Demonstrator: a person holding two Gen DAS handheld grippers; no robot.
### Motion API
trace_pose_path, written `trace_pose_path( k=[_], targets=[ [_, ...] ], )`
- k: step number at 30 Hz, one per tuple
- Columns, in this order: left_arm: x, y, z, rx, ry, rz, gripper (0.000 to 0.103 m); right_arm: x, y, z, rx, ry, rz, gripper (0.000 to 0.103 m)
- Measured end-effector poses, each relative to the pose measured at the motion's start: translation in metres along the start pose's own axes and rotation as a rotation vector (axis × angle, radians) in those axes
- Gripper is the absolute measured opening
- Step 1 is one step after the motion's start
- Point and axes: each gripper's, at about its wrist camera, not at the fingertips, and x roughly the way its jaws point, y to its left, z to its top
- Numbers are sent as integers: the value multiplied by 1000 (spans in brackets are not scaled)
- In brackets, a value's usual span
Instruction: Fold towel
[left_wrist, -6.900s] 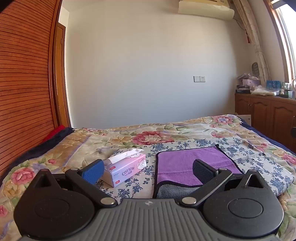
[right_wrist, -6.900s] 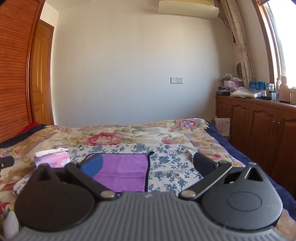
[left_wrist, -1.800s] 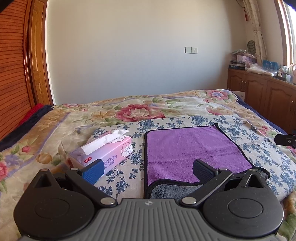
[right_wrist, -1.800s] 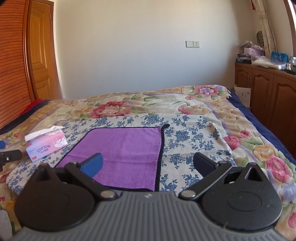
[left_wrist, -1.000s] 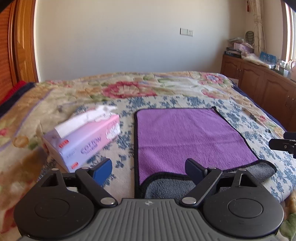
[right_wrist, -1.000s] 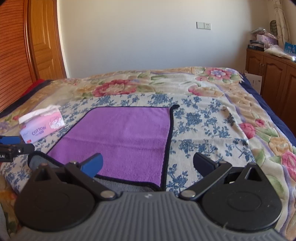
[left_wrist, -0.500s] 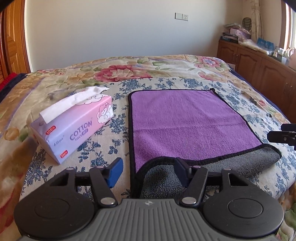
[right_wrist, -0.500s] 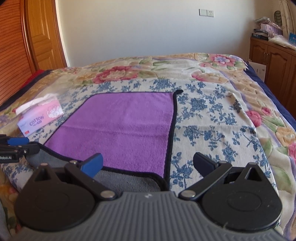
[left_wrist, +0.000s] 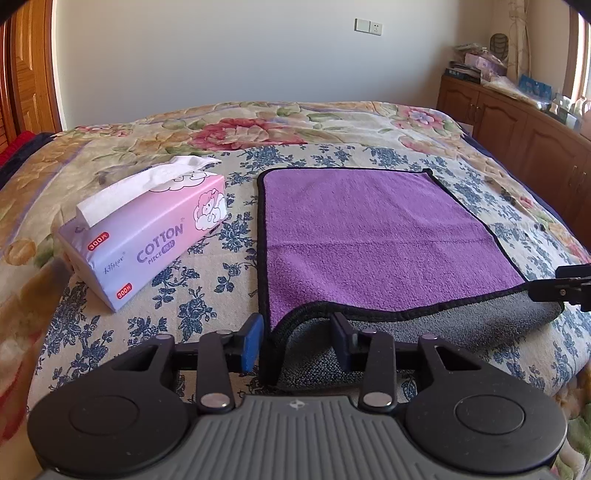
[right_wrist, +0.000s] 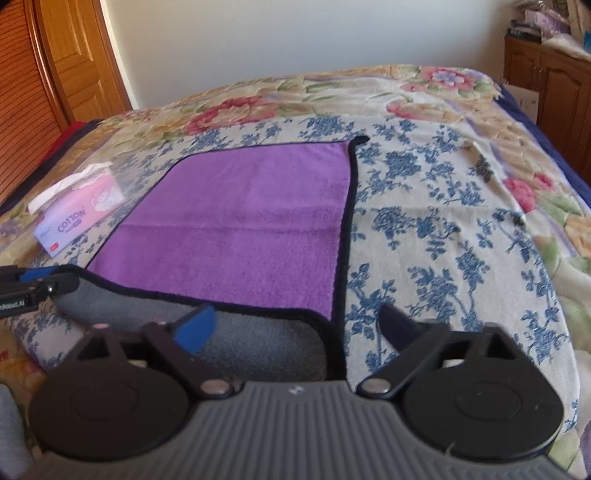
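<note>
A purple towel with black trim and a grey underside lies flat on the bed; it also shows in the right wrist view. Its near edge is turned back, showing grey. My left gripper straddles the near left corner of the towel, its jaws partly closed with a gap, not clamped. My right gripper is wide open over the near right corner. Each gripper's tip shows at the edge of the other's view.
A pink tissue pack lies left of the towel. The bed has a blue-flowered cloth over a floral quilt. Wooden cabinets stand at the right, a wooden door at the left.
Both grippers have come down and forward to the towel's near corners. The left gripper's jaws have narrowed around the left corner. The right gripper's jaws have stayed wide.
</note>
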Motion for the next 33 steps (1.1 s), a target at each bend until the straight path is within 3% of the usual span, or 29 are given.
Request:
trace_pose_path(
  k=[9, 18, 23, 33],
  targets=[
    [-2, 1, 0, -11, -6, -8, 28, 5, 0, -1, 7, 71, 36, 75],
    [-3, -1, 1, -2, -10, -21, 12, 1, -2, 2, -1, 90, 43, 49],
    [-3, -2, 0, -1, -13, -27, 9, 3, -4, 2, -17, 98, 13, 22],
    [-7, -2, 1, 3, -22, -34, 7, 2, -6, 2, -42, 96, -5, 4]
  ],
)
